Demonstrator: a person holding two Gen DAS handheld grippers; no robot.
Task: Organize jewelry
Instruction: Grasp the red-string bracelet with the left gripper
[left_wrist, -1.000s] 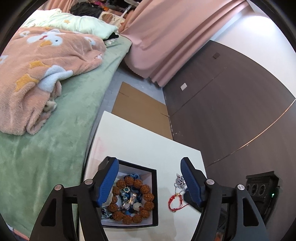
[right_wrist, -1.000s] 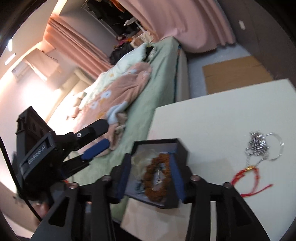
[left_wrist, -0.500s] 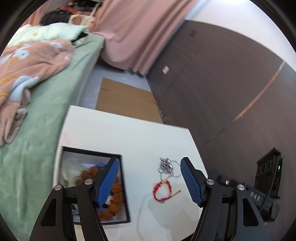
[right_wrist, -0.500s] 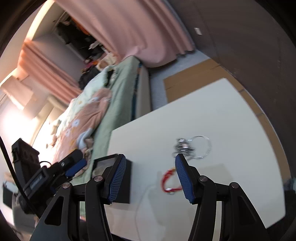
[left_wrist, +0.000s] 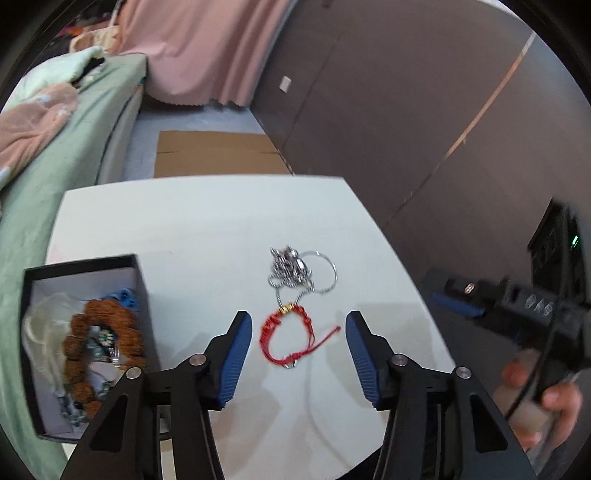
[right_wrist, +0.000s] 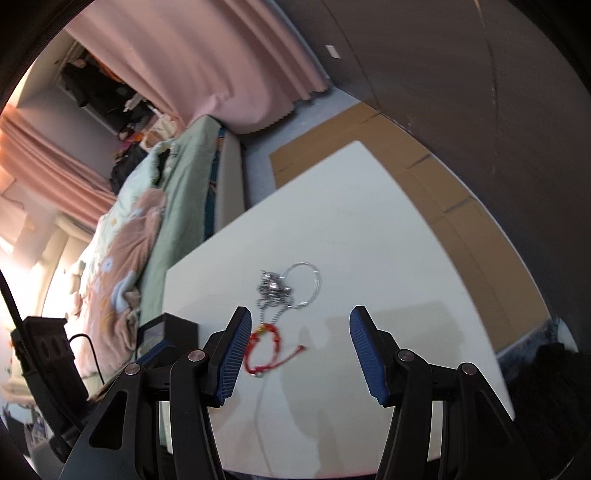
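Observation:
A red cord bracelet (left_wrist: 291, 338) lies on the white table (left_wrist: 207, 229), with a silver chain and ring (left_wrist: 299, 271) just beyond it. My left gripper (left_wrist: 299, 332) is open and empty, its fingers either side of the bracelet. A black jewelry box (left_wrist: 83, 339) at the left holds a brown bead bracelet (left_wrist: 103, 343) and other pieces. My right gripper (right_wrist: 301, 328) is open and empty, with the red bracelet (right_wrist: 264, 350) by its left finger and the silver chain (right_wrist: 280, 290) ahead. The box corner (right_wrist: 173, 328) shows at its left.
A green bed (left_wrist: 55, 155) with a pink blanket (left_wrist: 33, 125) runs along the table's left. Flat cardboard (left_wrist: 218, 153) lies on the floor beyond the table. A dark wall (left_wrist: 406, 129) stands at the right. The right hand and its gripper (left_wrist: 517, 321) show at the table's right edge.
Both grippers have swung right, away from the box and over the red bracelet and silver chain. Both stay open.

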